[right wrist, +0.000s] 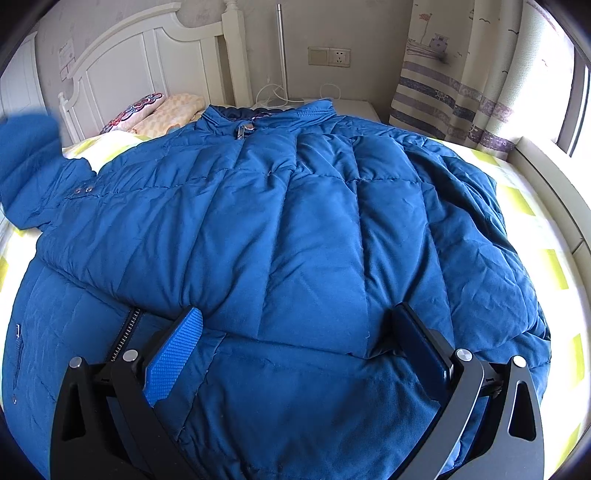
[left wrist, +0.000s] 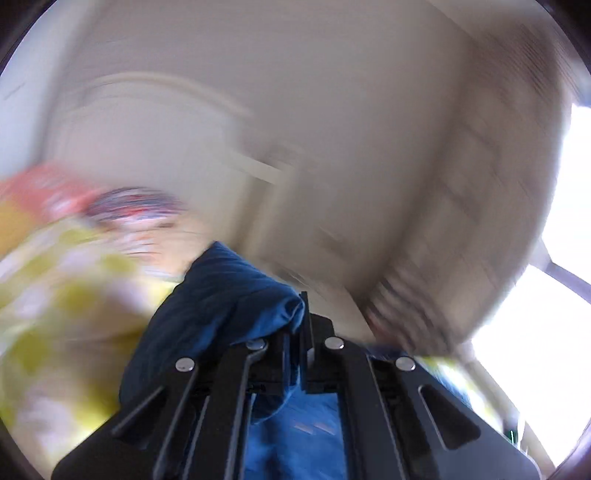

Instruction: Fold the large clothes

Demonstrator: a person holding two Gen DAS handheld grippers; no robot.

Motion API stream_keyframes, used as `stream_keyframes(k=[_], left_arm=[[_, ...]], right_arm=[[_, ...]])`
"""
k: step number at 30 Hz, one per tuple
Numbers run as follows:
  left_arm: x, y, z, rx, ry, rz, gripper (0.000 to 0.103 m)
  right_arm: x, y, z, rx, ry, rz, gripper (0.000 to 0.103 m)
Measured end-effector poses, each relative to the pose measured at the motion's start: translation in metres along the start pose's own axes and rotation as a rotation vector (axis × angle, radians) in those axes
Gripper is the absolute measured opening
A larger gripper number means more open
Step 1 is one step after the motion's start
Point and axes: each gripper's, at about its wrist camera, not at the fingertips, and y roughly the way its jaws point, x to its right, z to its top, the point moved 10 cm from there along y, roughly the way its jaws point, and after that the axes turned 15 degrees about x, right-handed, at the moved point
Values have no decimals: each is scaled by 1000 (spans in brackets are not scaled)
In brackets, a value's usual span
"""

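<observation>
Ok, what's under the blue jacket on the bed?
The blue jacket lies on a white sheet with yellow-green patches, showing along the right and left edges. Behind the collar, a folded blanket peeks out. Whatever lies beneath the jacket's middle is covered.

A bedroom in daylight. A bed [right wrist: 517, 206] with a white sheet checked in yellow-green fills the lower part of the right wrist view. At its far end stands a white panelled headboard [right wrist: 147, 62], with a patterned pillow [right wrist: 133, 110] and a folded peach blanket [right wrist: 173, 110] lying just in front of it. The wall [right wrist: 369, 29] behind is beige and carries a switch and socket plate [right wrist: 329, 56]. A thin metal pole [right wrist: 282, 51] rises beside a white bedside unit [right wrist: 360, 109], where white cables lie looped. At the right, a curtain [right wrist: 454, 81] printed with boats and stripes hangs beside a bright window [right wrist: 581, 107]. The left wrist view is blurred.
</observation>
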Motion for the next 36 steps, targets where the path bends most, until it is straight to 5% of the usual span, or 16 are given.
stream_keyframes(k=[3,5,7,9,13,15,17,18,20,22,27,32,36], left_arm=[[91,28,-69,-167,108,-135,7],[123,45,-122,-278,156,-153,8],[140,61,-187,-447,167,-144,17],[145,69,-230,-563,146,-146,43],[155,55,-249,-587,294,-194,71],[167,41,-230,-567,327,-209,73],[165,17,-189,-451,304,-221,77],[162,6,-162,-363,274,-220,89],[138,-23,-111,-155,197,-147,101],[87,-46,-90,-70,90,-14,101],[-22,-55,-135,-259,12,302,90],[-44,-43,-169,-422,98,350,90],[-66,-34,-201,-478,193,457,93]], right_arm=[[0,-1,1,8,21,11,99],[1,-2,2,12,35,18,99],[0,-2,2,13,42,23,99],[-1,-1,2,13,38,21,99],[1,-2,1,12,41,26,99],[1,-2,1,13,52,34,99],[2,-2,2,15,63,44,99],[2,-2,2,16,67,47,99],[2,-3,2,18,75,53,99],[3,-2,3,19,78,55,99],[3,-2,3,18,72,51,99],[1,-1,2,14,56,36,99],[0,-2,2,14,46,29,99]])
